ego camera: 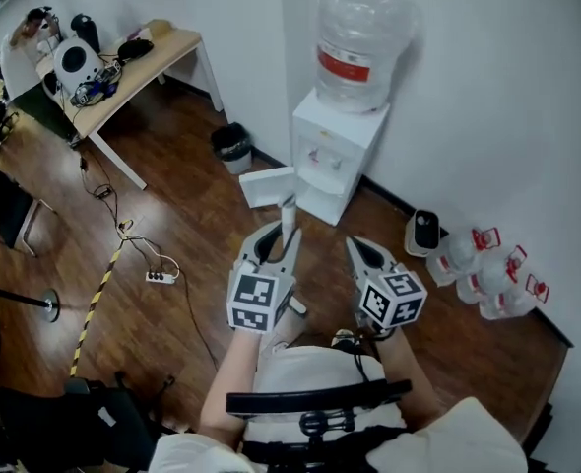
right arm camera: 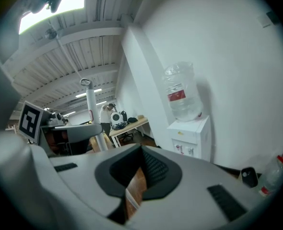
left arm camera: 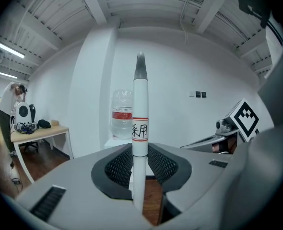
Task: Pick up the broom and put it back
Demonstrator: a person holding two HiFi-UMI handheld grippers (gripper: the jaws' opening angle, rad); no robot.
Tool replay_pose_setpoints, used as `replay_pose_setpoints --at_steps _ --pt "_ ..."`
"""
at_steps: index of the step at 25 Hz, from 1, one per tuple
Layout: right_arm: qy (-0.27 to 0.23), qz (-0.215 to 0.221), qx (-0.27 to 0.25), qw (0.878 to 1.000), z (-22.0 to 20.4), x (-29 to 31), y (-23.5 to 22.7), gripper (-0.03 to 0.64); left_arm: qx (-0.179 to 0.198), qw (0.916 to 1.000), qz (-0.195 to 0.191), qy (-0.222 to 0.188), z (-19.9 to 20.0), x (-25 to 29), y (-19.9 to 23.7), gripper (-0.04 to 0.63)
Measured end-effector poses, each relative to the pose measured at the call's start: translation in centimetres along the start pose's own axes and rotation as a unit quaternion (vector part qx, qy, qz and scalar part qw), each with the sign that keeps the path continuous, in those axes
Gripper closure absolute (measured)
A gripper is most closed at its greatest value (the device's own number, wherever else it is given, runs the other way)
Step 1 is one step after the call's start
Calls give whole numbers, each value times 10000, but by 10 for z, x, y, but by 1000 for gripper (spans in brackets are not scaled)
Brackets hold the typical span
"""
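The broom has a white handle [left arm camera: 140, 119] with a grey tip and a red-edged label, and stands upright. My left gripper [left arm camera: 140, 169] is shut on that handle, which fills the gap between the dark ribbed pads. In the head view the left gripper [ego camera: 285, 233] holds the handle [ego camera: 289, 213] above the white flat broom head [ego camera: 268, 185] near the floor. My right gripper [ego camera: 361, 249] is beside it on the right and holds nothing. In the right gripper view its jaws [right arm camera: 136, 181] stand a narrow slit apart, with wood floor showing through. The handle [right arm camera: 91, 109] shows at that view's left.
A white water dispenser [ego camera: 335, 151] with a large bottle stands against the wall just ahead. A black bin [ego camera: 233, 146] is to its left, and several empty jugs [ego camera: 487, 264] lie to its right. A cluttered desk [ego camera: 123, 67] is far left, and cables and a power strip [ego camera: 158, 276] cross the wooden floor.
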State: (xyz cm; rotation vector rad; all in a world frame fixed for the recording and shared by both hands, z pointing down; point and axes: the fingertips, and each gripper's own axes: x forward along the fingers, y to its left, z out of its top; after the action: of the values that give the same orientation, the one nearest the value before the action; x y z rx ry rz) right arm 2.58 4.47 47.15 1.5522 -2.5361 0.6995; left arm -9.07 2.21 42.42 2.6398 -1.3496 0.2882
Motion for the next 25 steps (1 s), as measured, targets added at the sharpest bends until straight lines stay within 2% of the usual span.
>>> replay_pose_setpoints --at_steps 5,11,25 --pt "21 127 -61 9999 1 -5 -2 604 -149 9994 300 -92 -1 -5 7 495" --pt "1 151 -83 9999 3 -12 -5 604 -259 9984 464 -183 2 -9 9 495" --pt "-104 -154 -30 9998 4 -26 -17 604 -164 9994 219 -216 8 7 -4 495"
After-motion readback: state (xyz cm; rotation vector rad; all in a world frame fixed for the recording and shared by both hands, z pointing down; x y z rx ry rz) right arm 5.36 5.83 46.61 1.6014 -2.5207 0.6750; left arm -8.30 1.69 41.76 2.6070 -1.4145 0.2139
